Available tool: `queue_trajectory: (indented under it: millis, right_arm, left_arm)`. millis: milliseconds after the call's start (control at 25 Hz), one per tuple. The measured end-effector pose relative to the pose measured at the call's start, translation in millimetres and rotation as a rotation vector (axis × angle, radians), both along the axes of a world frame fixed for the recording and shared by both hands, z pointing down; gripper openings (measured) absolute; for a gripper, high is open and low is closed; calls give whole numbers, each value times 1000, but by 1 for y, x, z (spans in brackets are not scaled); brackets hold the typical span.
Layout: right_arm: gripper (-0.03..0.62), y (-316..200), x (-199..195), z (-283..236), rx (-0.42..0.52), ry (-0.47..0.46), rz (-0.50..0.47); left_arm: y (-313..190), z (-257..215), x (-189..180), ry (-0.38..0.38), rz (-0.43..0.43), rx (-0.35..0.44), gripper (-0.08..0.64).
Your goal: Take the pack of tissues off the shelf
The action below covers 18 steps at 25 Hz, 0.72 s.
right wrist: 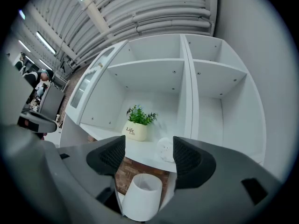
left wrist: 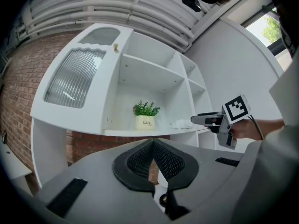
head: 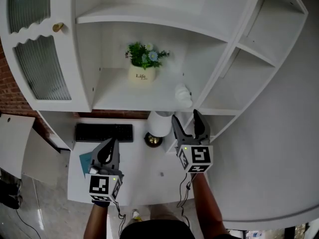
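The right gripper [head: 185,116] is held up in front of the white shelf unit [head: 119,97] with its jaws spread wide and nothing between them. In the right gripper view [right wrist: 148,155] the gap frames the pack of tissues [right wrist: 164,148], which lies just ahead of the jaws and nearer the right-hand pad than the left, not touched by either. The pack [head: 183,94] rests on the shelf board at its front right corner, close beside the upright divider. Further ahead and to the left of the jaws stands a small potted plant [head: 143,63] in a cream pot, well back on the same board. Below the jaws is a white lampshade [right wrist: 142,195], on the desk under the shelf. The left gripper [head: 112,143] is lower and further from the shelf, over the desk, with its jaws pressed together and empty, as the left gripper view [left wrist: 153,141] shows. A black keyboard [head: 103,132] lies just ahead of its tips. From the left gripper, the tissues [left wrist: 181,123] are ahead and to the right, with the right gripper's tips just beside them.
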State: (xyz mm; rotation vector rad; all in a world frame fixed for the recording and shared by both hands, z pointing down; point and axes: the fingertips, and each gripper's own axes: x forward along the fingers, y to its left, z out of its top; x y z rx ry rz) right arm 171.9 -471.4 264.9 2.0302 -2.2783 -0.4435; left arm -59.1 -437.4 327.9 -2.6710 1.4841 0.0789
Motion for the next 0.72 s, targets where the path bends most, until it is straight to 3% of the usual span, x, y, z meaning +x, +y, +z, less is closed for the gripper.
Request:
queue_trajectory:
  millis: [520, 600, 720]
  right_arm:
    - [310, -51, 15, 2, 0, 72, 69]
    - [297, -56, 18, 2, -1, 89, 106]
    - [222, -60, 24, 4, -11, 109, 151]
  left_arm:
    - [-35, 23, 11, 3, 15, -59, 17]
    - [-40, 23, 11, 11, 15, -61, 17]
    - [-47, 22, 14, 17, 15, -55, 17]
